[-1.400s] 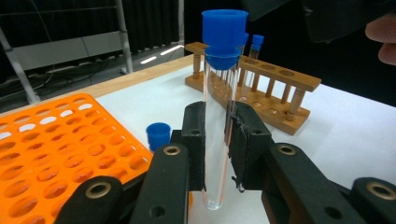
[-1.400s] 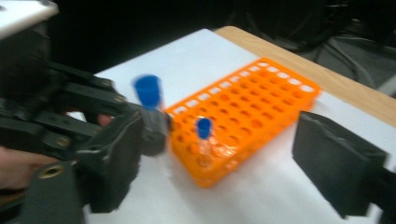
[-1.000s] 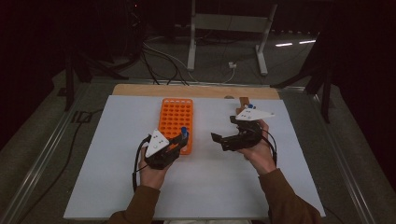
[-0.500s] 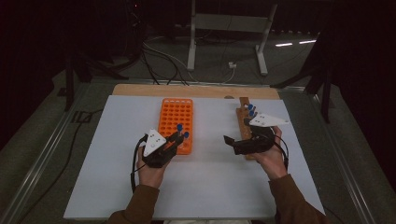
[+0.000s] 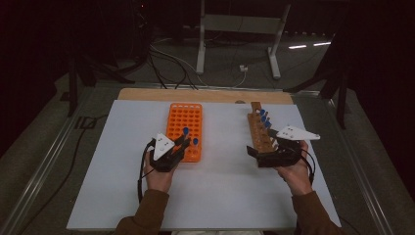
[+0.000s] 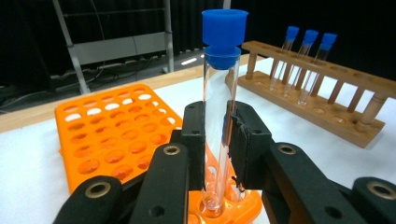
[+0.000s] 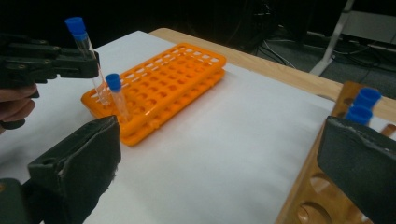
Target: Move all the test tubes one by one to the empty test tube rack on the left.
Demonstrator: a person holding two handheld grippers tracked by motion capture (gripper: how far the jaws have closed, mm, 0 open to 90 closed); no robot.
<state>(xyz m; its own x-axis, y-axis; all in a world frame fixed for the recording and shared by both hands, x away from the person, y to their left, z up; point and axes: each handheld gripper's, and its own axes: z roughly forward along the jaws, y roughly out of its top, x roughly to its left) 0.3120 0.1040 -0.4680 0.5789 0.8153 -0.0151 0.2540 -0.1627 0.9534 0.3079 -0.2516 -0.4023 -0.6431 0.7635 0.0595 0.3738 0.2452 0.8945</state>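
A clear test tube with a blue cap point(image 6: 219, 116) stands upright in a near corner hole of the orange rack point(image 6: 112, 135). My left gripper point(image 6: 217, 140) is shut on its glass. From above, that tube's cap point(image 5: 185, 131) rises over the orange rack point(image 5: 183, 117), just ahead of the left gripper point(image 5: 182, 145). A second capped tube point(image 5: 195, 142) stands in the rack beside it. My right gripper point(image 5: 254, 154) is open and holds nothing, at the near end of the wooden rack point(image 5: 257, 132). In the right gripper view its jaws point(image 7: 219, 158) stand wide over the white mat.
Three blue-capped tubes point(image 6: 306, 60) stand in the wooden rack point(image 6: 327, 116). The white mat point(image 5: 220, 196) covers the table, with a wooden strip point(image 5: 205, 95) along its far edge. Cables and a metal stand lie on the dark floor beyond.
The right hand has drifted right and toward the person, from the mat's middle to the wooden rack's near end. The left hand and its tube have kept still.
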